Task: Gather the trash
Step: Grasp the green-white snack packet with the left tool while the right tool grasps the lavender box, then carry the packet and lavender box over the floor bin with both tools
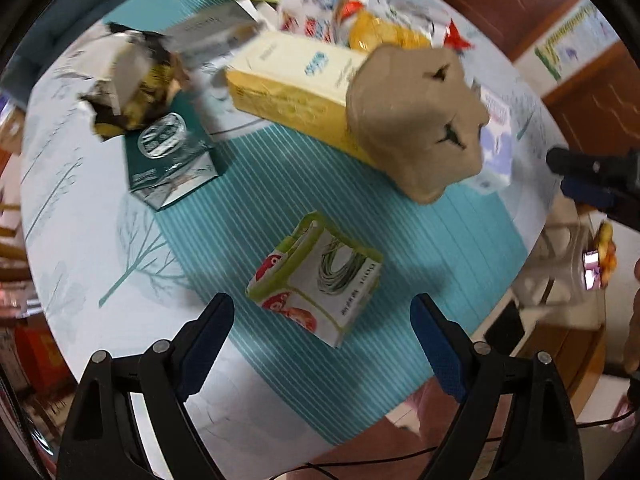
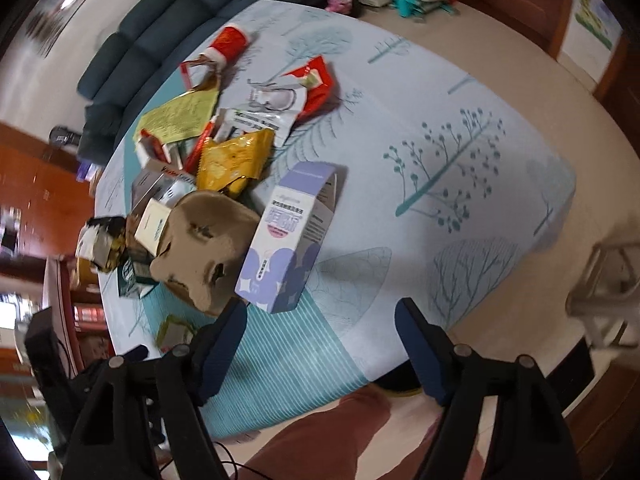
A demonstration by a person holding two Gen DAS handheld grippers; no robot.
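My left gripper (image 1: 322, 322) hangs with its jaws spread wide and nothing between them, directly above a small flattened green-and-white carton with red print (image 1: 316, 282), which lies alone on the teal striped part of the tablecloth-covered table (image 1: 72, 248), near the table's front edge. Beyond it, toward the middle of the table, a moulded brown pulp cup carrier (image 1: 416, 120) leans on a long pale-yellow cardboard box (image 1: 292, 84); to their left a dark-green carton with a round silver seal (image 1: 168, 156) lies flat, a crumpled black-and-gold foil wrapper (image 1: 128, 84) resting on its far end. My right gripper (image 2: 320, 340) also stands open and empty, its jaws somewhat less spread, above the front edge of the table. Just ahead of its fingers a tall lilac-and-white cardboard box (image 2: 288, 240) lies on the cloth, its near end touching the striped area and its left side against the pulp carrier. Behind these, a heap of wrappers runs toward the far edge: a yellow crinkled snack bag (image 2: 232, 160), a yellow-green printed sheet (image 2: 180, 114), a red-and-white torn pouch (image 2: 308, 88) and a red paper cup on its side (image 2: 232, 42). A dark-blue sofa (image 2: 160, 40) stands beyond the far edge.
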